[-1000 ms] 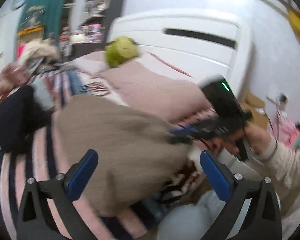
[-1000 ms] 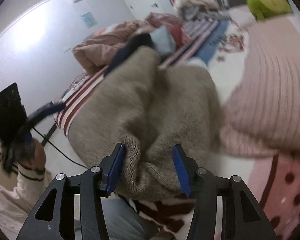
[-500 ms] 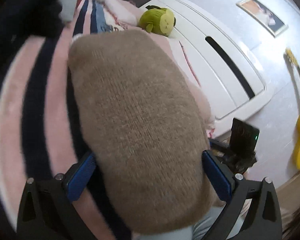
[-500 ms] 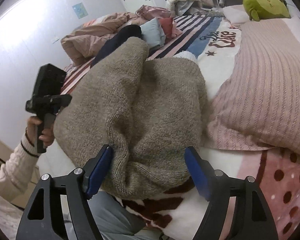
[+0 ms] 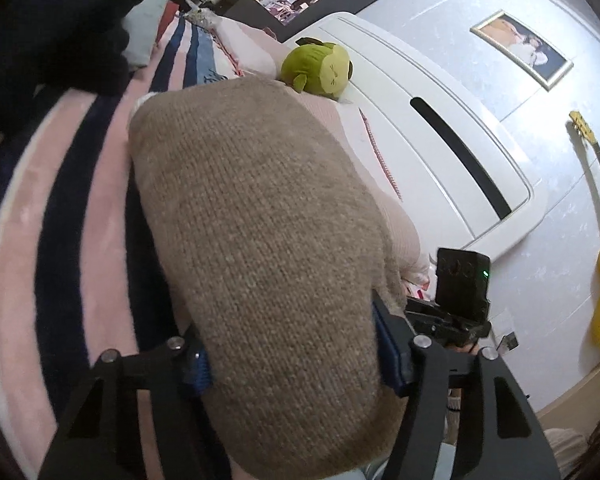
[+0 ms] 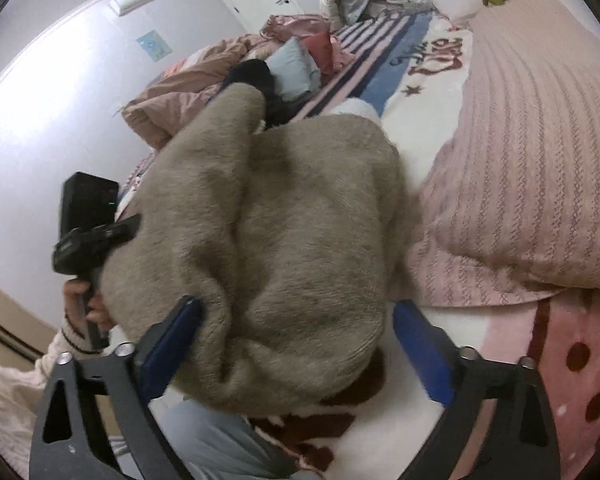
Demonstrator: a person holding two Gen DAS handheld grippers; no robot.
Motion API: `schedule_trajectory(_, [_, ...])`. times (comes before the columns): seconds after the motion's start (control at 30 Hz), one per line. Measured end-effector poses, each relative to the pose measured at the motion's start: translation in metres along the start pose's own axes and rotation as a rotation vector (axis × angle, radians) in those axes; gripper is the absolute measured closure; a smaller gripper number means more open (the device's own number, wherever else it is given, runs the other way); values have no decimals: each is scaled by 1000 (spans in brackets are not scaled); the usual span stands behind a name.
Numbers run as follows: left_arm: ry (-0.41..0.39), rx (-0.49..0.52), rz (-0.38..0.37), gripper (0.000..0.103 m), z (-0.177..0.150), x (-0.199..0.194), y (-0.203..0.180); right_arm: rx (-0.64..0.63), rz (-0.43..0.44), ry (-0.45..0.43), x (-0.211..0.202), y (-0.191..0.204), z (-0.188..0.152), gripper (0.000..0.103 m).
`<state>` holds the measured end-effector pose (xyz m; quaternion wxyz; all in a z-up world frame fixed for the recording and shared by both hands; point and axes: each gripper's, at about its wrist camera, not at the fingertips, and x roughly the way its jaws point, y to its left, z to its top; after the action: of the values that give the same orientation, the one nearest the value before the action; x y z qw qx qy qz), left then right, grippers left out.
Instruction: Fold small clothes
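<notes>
Seemingly mid-fold, the tan knit garment (image 5: 268, 264) fills the frame's centre on the striped bed (image 5: 60, 240) — the left gripper (image 5: 296, 364) clenched on its near edge, the right gripper (image 6: 296, 340) spread wide, released — so next the right needs a fresh hold.

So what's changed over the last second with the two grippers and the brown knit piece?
The right gripper has let go: its fingers were pinched on the near edge of the brown knit garment and now stand wide apart around it. The left gripper came in from open air and its fingers have narrowed against the garment's near end. The garment settled flatter on the striped blanket. The green plush stayed put.
</notes>
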<state>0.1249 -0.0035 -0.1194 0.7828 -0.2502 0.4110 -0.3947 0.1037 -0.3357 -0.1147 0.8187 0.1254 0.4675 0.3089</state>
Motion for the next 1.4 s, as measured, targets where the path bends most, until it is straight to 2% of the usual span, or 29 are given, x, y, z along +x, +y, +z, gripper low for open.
schedule_trajectory(0.13, [-29,7,9,46,7,-19,4,69,147,41,27,-9,8,5])
schedule_trajectory(0.2, [-48,7,23,48,11,-31,8,55,178,45,40,-2,14,17])
schedule_trajectory(0.27, [-67,0,44,48,15,-47,16,32,198,50,54,11,24,23])
schedule_trajectory(0.37, [-106,-7,84,48,21,-77,31,-3,215,84,88,40,44,23])
schedule_trajectory(0.47, [-161,-11,146,48,25,-123,55,-36,257,126,131,76,65,26])
schedule_trajectory(0.63, [-214,-52,251,49,28,-212,108,-136,322,215,213,163,96,28])
schedule_trajectory(0.8, [-242,-76,348,49,21,-282,142,-298,329,266,271,243,100,29])
schedule_trajectory(0.9, [-232,-99,379,49,12,-306,157,-327,348,284,290,265,99,28])
schedule_trajectory(1.0, [-205,-136,377,44,5,-304,169,-356,348,288,291,270,95,28])
schedule_trajectory(1.03, [-210,-135,396,38,4,-304,169,-347,354,287,289,267,95,28])
schedule_trajectory(1.07, [-223,-124,431,33,4,-305,167,-338,359,285,283,265,95,28])
schedule_trajectory(1.2, [-261,-73,557,29,-1,-305,143,-352,335,248,263,262,100,28])
schedule_trajectory(1.27, [-279,-43,659,24,-5,-305,126,-376,309,209,245,262,102,28])
schedule_trajectory(1.33, [-314,40,774,18,-10,-302,101,-391,285,162,221,257,99,28])
schedule_trajectory(1.4, [-343,98,853,16,-14,-295,76,-402,257,107,191,251,94,28])
